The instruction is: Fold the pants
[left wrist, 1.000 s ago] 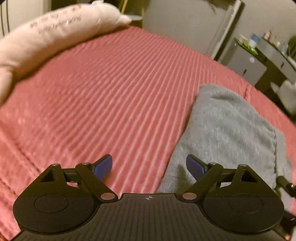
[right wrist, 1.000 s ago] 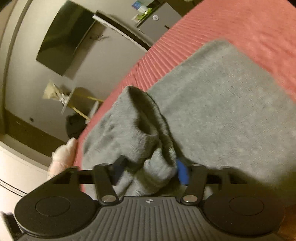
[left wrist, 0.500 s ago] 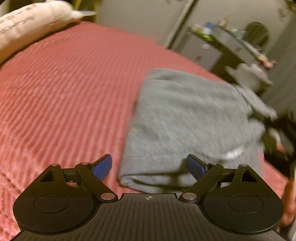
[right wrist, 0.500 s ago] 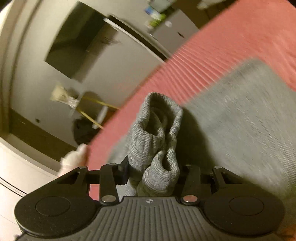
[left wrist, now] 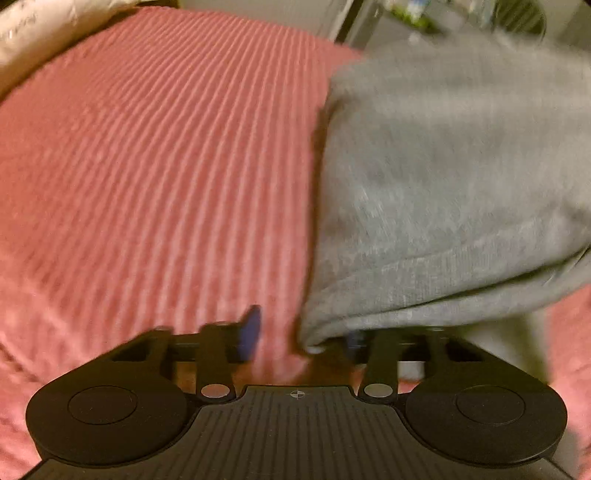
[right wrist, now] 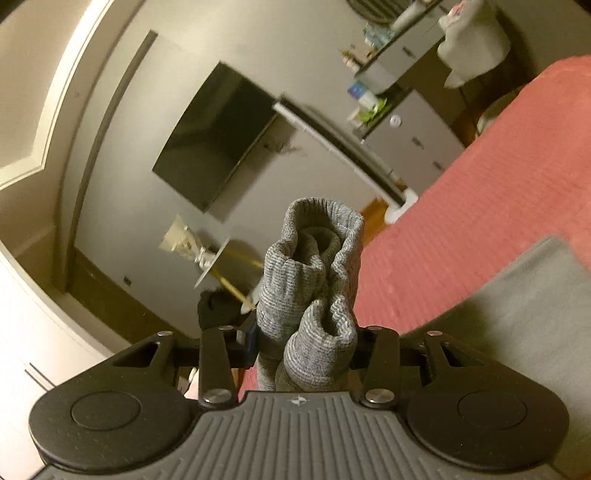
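Note:
The grey pants (left wrist: 443,177) lie on the red ribbed bedspread (left wrist: 159,155), blurred, with one side raised. My left gripper (left wrist: 299,336) is at the pants' near corner, its fingers narrowed with the corner fabric between them; the right pad is hidden under the cloth. My right gripper (right wrist: 306,347) is shut on the bunched ribbed cuffs of the pants (right wrist: 314,280) and holds them up above the bed. More of the pants (right wrist: 517,332) hangs or lies to its right.
A pale pillow (left wrist: 48,33) lies at the bed's far left. Beyond the bed stand grey drawer units (right wrist: 413,140) with small items, a wall-mounted dark screen (right wrist: 218,136) and a white cupboard (right wrist: 33,332).
My left gripper's fingers have narrowed from wide open onto the pants' near corner. My right gripper has lifted the cuffs higher off the bed.

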`<state>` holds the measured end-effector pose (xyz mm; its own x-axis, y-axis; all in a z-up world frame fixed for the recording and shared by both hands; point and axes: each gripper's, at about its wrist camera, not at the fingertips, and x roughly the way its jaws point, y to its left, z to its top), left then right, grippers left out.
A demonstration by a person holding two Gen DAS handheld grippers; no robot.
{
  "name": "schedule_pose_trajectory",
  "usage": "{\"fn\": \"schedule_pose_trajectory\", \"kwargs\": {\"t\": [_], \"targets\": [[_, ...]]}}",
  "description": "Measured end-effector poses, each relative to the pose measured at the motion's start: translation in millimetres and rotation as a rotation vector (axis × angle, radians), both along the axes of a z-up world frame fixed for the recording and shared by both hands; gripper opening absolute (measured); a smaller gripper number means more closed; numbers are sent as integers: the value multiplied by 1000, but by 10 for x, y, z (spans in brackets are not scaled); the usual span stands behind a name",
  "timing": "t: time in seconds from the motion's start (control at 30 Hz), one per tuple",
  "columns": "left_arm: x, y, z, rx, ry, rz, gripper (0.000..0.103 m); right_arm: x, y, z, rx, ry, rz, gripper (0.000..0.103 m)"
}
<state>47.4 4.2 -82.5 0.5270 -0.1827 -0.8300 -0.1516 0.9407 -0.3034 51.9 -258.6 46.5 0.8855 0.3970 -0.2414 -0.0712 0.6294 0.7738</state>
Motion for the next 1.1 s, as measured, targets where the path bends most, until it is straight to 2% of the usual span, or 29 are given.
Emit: {"fn": "schedule_pose_trajectory", "kwargs": {"t": [0.03, 0.1, 0.13, 0.2, 0.23, 0.27, 0.3, 0.33, 0.4, 0.5, 0.53, 0.63, 0.67, 0.7, 0.73, 0.77, 0.8, 0.87, 0.93, 0.97, 1.03, 1.1], "targets": [[-40, 6, 31, -18, -38, -7, 25, -51, -82, -20, -12, -1, -16, 42], [-94, -56, 88, 8, -78, -49, 23, -140, -229, -109, -23, 10, -49, 42], [-94, -72, 91, 25, -73, -69, 26, -188, -328, -207, -30, 27, -70, 42], [-71, -94, 70, 33, -19, -91, 46, -226, -464, -431, -75, 75, -106, 43], [-35, -77, 53, 36, 21, -96, 47, -246, -537, -563, -113, 120, -120, 45], [-37, -76, 55, 40, 36, -95, 47, -243, -603, -711, -156, 195, -138, 53], [-45, -70, 83, 37, 33, -98, 50, -254, -661, -833, -189, 265, -168, 57], [-69, -53, 124, 27, 17, -99, 51, -297, -726, -947, -232, 332, -225, 57], [-103, 1, 218, 26, -25, -92, 51, -415, -837, -1070, -307, 377, -308, 61], [-184, 9, 394, 18, -88, -79, 53, -506, -986, -1076, -232, 330, -305, 61], [-324, -26, 406, 24, -111, -67, 54, -499, -987, -1029, -239, 300, -294, 61], [-323, -162, 627, 47, -183, -22, 63, -528, -846, -881, -347, 195, -287, 61], [-285, -184, 699, 42, -208, -17, 71, -506, -747, -826, -389, 147, -267, 61], [-232, -216, 744, 36, -229, -19, 81, -480, -681, -803, -418, 114, -245, 58], [-183, -250, 760, 42, -240, -26, 84, -436, -590, -774, -446, 85, -217, 56], [-139, -309, 729, 60, -240, -34, 85, -373, -492, -791, -472, 69, -183, 49], [-75, -374, 661, 85, -228, -54, 85, -331, -414, -835, -491, 63, -150, 42], [79, -558, 415, 178, -164, -110, 84, -244, -242, -966, -580, 106, -105, 37], [198, -724, 114, 294, -22, -159, 84, -128, -98, -1161, -713, 193, -95, 36], [216, -776, 14, 318, 15, -166, 84, -110, -42, -1132, -747, 200, -107, 35], [215, -836, 88, 339, -6, -171, 83, -107, -9, -1076, -770, 189, -97, 35], [231, -832, 202, 322, -17, -196, 63, -145, -34, -1093, -766, 195, -102, 35]]}}
